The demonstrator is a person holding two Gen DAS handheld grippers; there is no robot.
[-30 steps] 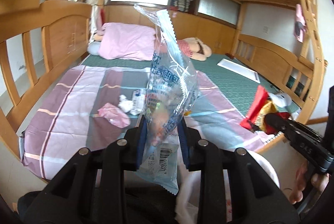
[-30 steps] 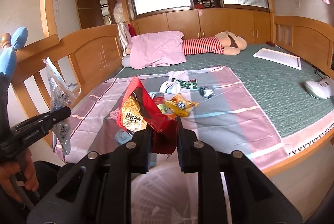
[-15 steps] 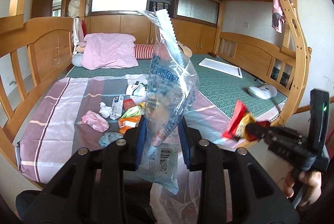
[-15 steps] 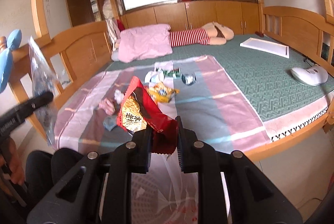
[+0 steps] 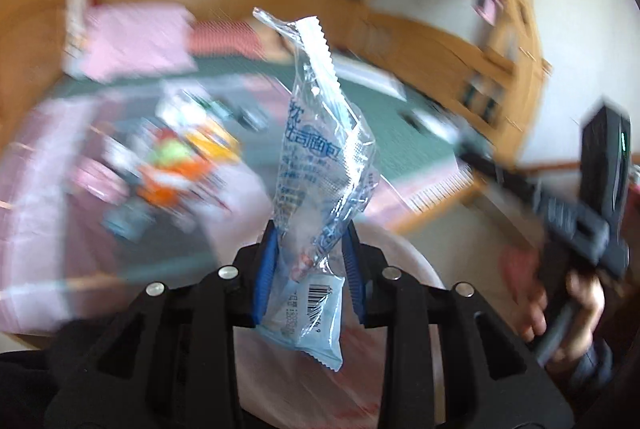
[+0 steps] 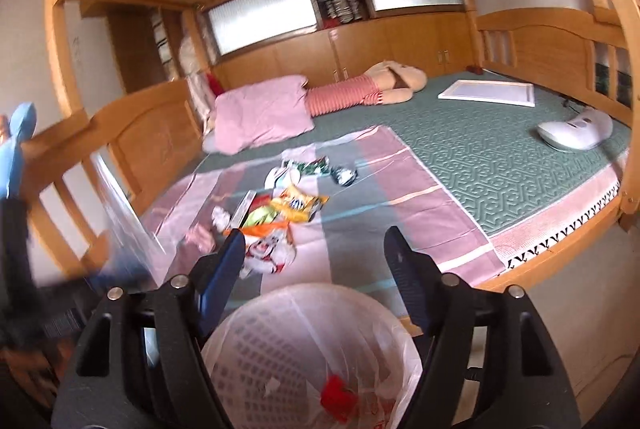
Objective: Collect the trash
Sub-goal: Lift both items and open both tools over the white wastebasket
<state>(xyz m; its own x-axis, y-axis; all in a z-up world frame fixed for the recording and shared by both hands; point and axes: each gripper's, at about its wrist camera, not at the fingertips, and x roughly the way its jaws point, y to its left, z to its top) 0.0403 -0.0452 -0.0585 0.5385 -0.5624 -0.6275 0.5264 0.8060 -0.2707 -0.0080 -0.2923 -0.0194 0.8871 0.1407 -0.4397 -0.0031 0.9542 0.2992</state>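
Gripping clear blue-printed wrapper in left hand-held gripper, blue pads clamped on its lower part, wrapper upright, barcode end hanging below the jaws. Left wrist view heavily motion-blurred. Lined bin directly under and behind the pads, rim showing at 3 o'clock of the gripper. Blurred litter pile on bed at 10 o'clock. Right hand-held gripper at 3 o'clock, held by a hand; jaw state unreadable from here.

Right wrist view: right hand-held gripper released, jaws spread wide, nothing between them. White bin with plastic liner at 6 o'clock, straight below the jaws; red wrapper lying inside it near the bottom. Remaining trash clustered on the pink striped sheet at 11 o'clock of the jaws: orange-white packet, yellow packet, green packet, white scraps. Pink pillow and striped plush toy further back at 12 o'clock. White frame and white device on green mat at 2 o'clock. Left hand-held gripper blurred at 9 o'clock edge.
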